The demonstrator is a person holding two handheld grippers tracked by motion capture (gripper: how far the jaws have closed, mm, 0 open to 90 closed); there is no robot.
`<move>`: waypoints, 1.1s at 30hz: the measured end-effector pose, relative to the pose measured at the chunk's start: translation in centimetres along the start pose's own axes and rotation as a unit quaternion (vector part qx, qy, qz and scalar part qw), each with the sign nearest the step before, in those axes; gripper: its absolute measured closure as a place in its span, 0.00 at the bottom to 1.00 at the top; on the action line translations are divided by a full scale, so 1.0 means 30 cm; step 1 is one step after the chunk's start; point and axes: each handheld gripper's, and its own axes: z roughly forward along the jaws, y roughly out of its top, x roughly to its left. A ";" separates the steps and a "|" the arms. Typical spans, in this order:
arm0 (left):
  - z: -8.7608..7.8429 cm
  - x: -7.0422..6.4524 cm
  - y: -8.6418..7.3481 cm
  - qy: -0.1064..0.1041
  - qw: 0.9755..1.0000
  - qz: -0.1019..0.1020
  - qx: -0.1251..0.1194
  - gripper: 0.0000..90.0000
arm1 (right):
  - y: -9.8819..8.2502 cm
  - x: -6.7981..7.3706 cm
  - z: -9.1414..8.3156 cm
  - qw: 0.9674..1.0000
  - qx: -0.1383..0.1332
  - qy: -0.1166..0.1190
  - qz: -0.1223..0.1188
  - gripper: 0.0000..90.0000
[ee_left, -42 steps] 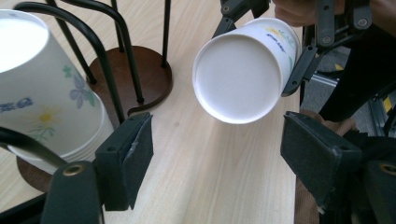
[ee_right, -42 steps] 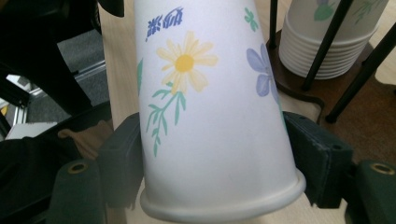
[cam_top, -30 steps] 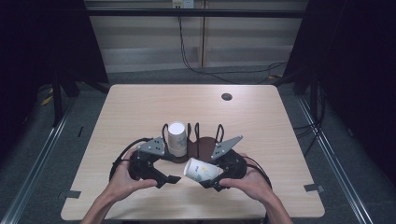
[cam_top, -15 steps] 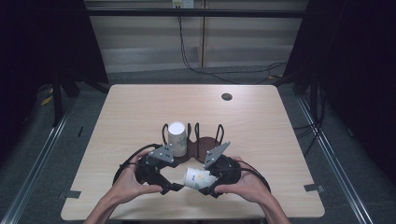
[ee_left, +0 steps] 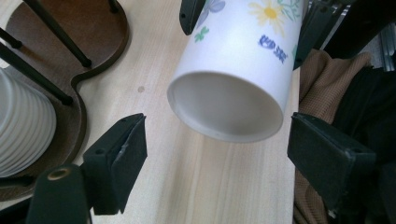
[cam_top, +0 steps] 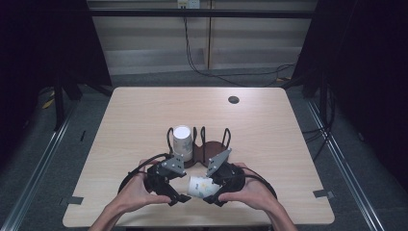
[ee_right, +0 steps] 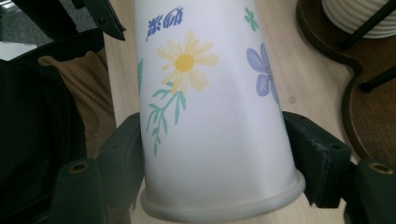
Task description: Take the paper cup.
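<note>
The right gripper [cam_top: 208,191] is clamped on a flowered paper cup [cam_top: 199,186]: in the right gripper view its two black pads press the cup's [ee_right: 210,116] sides near the rolled rim, at nine and three o'clock of the cup's body, with the rim pointing toward the camera. The cup lies tipped on its side above the table [cam_top: 144,110], its base aimed toward the left gripper [cam_top: 177,196].

The left gripper stands wide and holds nothing; its jaws have just been opening. In the left gripper view the cup's [ee_left: 233,70] recessed base sits between the two spread pads without touching either, one pad at about eight o'clock of the base and the other at about four o'clock. The right gripper's pads show farther up the cup in that view, at eleven and one o'clock.

In the high view both hands rest near the table's front edge, the left hand [cam_top: 137,192] at nine o'clock of the cup and the right hand [cam_top: 250,191] at three o'clock. At about twelve o'clock of the grippers, just beyond them, a dark wooden rack [cam_top: 204,147] with black upright hoops stands on the table, and a ribbed white cup [cam_top: 183,142] sits in its left end. A small dark round spot [cam_top: 234,99] lies well apart, toward the far right of the tabletop.
</note>
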 end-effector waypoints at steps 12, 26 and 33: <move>0.006 0.003 0.004 -0.024 1.000 -0.005 -0.007 0.28 | 0.016 0.012 0.019 1.000 0.002 0.012 -0.009 0.31; 0.011 -0.007 0.012 -0.054 0.999 0.007 -0.005 0.36 | 0.032 0.029 0.030 1.000 0.001 0.023 -0.017 0.31; 0.016 -0.008 0.011 -0.063 0.998 0.010 0.000 0.36 | 0.033 0.031 0.044 0.999 -0.005 0.036 -0.014 0.31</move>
